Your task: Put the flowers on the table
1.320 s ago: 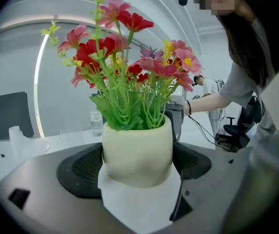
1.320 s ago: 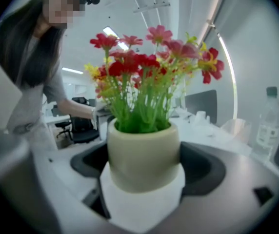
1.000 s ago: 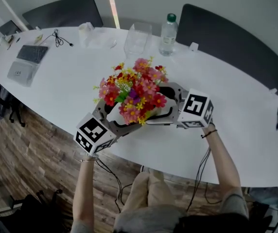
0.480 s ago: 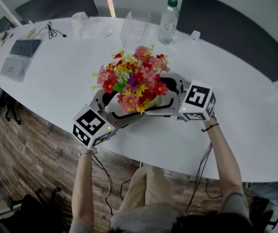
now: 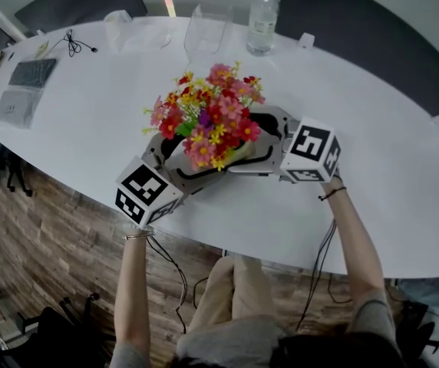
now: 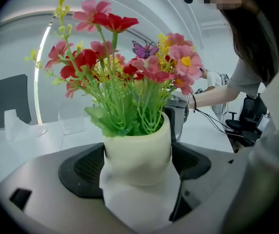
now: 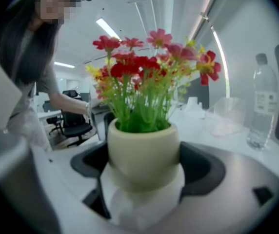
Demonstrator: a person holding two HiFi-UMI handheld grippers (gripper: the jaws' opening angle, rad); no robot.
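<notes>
Clamping a smooth, rounded cream pot from two opposite sides, a little above the middle of the head view, over the glossy white oval bench. Holding the left claw partway open around that pot, pressing its dark, curved, finely ribbed pads against the pot's flanks. Gripping the same pot with the right claw from the far side, its black pads spreading just as wide as the pot's belly. Carrying the flowers upright in the pot: a dense, plastic-looking bunch of red, pink and yellow blooms on thin green stems, with a small purple butterfly tucked among them. Showing a paler, matte white section under the pot's belly, of a material not possible to tell. Leaving unclear whether the pot's bottom is touching the bench. Reaching forward with two bare forearms from the bottom of the head view, the left running almost straight up the frame and the right slanting in from the lower right, wearing a thin dark band at the wrist. Sharing the bench with a clear plastic water bottle capped in green and a clear glass vessel, both well apart near the upper edge, and a grey keyboard at the upper left.
</notes>
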